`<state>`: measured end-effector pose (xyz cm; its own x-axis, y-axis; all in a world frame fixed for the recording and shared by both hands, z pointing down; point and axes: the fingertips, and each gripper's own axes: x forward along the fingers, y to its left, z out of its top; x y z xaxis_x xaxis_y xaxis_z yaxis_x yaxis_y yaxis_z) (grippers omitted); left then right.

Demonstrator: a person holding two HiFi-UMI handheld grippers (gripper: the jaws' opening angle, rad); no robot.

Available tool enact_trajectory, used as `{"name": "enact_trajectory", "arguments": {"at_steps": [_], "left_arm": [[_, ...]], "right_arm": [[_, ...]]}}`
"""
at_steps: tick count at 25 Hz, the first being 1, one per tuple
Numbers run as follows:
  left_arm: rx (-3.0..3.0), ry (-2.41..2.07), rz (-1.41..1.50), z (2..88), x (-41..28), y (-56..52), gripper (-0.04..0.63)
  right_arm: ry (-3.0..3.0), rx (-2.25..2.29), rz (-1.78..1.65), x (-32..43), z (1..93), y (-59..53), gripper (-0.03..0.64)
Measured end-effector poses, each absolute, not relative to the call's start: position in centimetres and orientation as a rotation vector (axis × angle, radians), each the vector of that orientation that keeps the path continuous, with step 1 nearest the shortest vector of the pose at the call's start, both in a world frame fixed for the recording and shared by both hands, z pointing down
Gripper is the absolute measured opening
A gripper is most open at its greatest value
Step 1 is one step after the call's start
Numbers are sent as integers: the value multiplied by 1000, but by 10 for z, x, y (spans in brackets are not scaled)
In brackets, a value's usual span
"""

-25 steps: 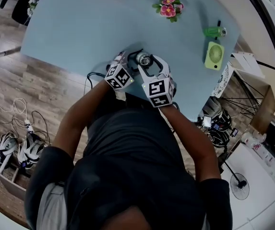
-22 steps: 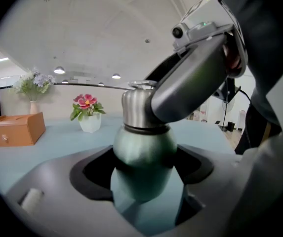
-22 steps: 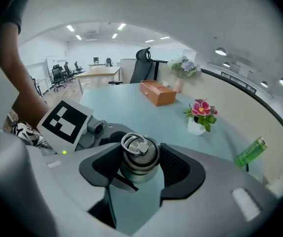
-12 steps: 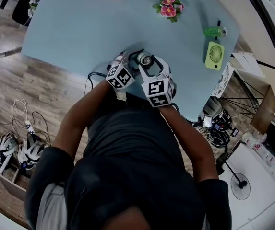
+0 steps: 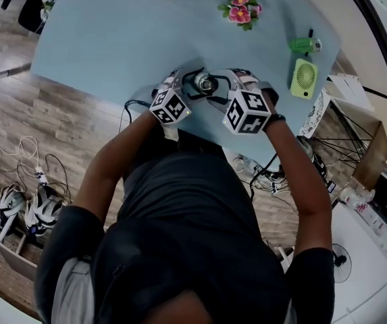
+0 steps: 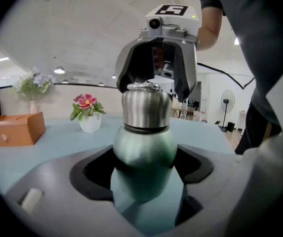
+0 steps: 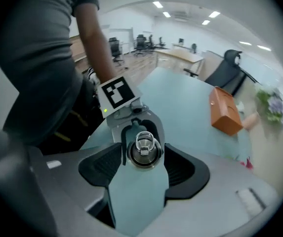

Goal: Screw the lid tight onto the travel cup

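left claw (image 6: pixel 143 168): closed on the travel cup (image 6: pixel 143 154); the green body is clamped from both sides.
right claw (image 7: pixel 142 158): pointed steeply down over the top of the cup; its jaws have just been opening and are set apart, with the lid (image 7: pixel 142 149) between them and a thin gap seen on either side, so nothing is gripped.
travel cup: held upright close to the near edge of the desk (image 5: pixel 112 39), between the two claws in the head view; whether its base is rested on the desk cannot be told.
lid: steel, with a ring on top; it is seated on the neck of the cup, and a dark seam is shown where the two meet.
desk: pale blue; a brown box (image 6: pixel 14 129) and a potted pink flower (image 6: pixel 88 113) are placed well behind the cup.
far corner: a green fan (image 5: pixel 303 78) is laid flat, with a small green item (image 5: pixel 303 44) just beyond it.
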<state>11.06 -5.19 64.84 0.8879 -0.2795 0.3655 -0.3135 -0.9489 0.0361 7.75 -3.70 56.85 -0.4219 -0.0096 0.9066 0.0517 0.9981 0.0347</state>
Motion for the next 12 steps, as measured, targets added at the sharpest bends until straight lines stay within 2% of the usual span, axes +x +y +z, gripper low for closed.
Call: {"name": "enact_trajectory", "arguments": {"at_steps": [7, 12], "left_arm": [[2959, -465, 548, 647, 111, -52, 417], [2961, -462, 548, 648, 111, -53, 417]], "right_arm": [[-1864, -364, -281, 77, 577, -39, 250], [-1927, -285, -161, 76, 581, -39, 235]]}}
